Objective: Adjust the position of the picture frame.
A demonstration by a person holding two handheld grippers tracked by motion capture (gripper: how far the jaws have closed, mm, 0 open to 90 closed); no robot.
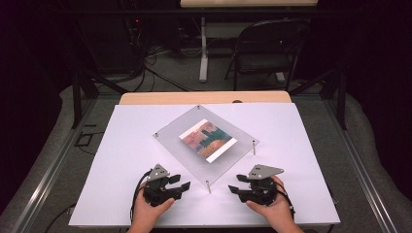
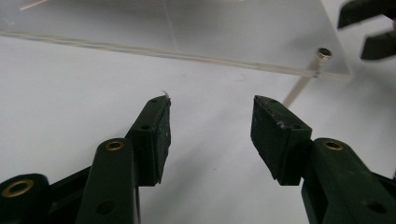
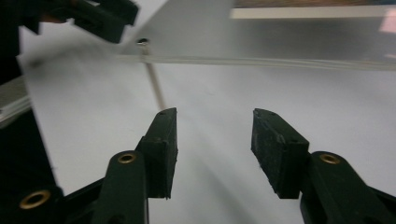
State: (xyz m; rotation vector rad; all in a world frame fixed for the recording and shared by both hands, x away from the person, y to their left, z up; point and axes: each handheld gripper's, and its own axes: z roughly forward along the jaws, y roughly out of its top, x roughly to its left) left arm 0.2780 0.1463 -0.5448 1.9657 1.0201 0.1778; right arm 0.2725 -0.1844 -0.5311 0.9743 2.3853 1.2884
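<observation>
While both your grippers, left gripper point(image 1: 180, 183) and right gripper point(image 1: 234, 189), stand open and empty, the clear acrylic plate point(image 1: 184, 143) on thin metal legs, a colourful picture card point(image 1: 208, 140) on it, rests between and beyond them; no grasp is made yet.

Both hands come in from the near edge, each holding a gripper low and level. The left gripper point(image 1: 180, 182) and right gripper point(image 1: 234, 189) point toward each other, jaws apart and empty.
</observation>
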